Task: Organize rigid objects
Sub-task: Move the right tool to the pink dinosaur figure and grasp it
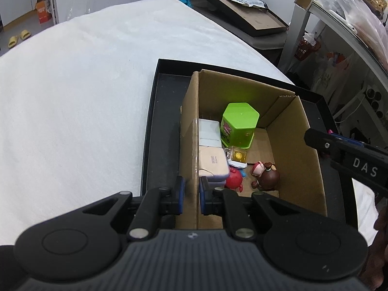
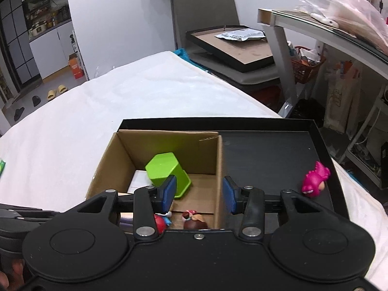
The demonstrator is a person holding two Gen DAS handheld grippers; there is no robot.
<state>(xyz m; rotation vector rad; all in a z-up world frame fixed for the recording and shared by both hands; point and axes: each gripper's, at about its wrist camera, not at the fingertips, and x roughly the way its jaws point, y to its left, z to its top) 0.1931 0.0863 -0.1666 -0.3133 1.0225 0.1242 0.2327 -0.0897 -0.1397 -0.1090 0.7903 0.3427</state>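
Note:
A cardboard box [image 1: 293, 140] stands in a black tray [image 1: 165, 92]. It holds a green hexagonal container [image 1: 238, 125], flat white and pink cases [image 1: 212, 155], a small clear yellow box [image 1: 237, 155], a red toy [image 1: 234, 178] and a brown-and-pink figure [image 1: 265, 175]. My left gripper [image 1: 191, 195] is shut on the box's left wall. My right gripper [image 2: 198, 192] is open, its fingers on either side of the box's right wall [image 2: 219, 169]. A pink toy [image 2: 315, 179] lies in the tray [image 2: 266, 150], to the right.
The tray rests on a white cloth-covered table [image 1: 84, 84]. A grey chair with black trays [image 2: 232, 46] stands behind. A shelf unit with bags [image 2: 339, 24] is at the right. The right gripper's body [image 1: 351, 160] shows in the left wrist view.

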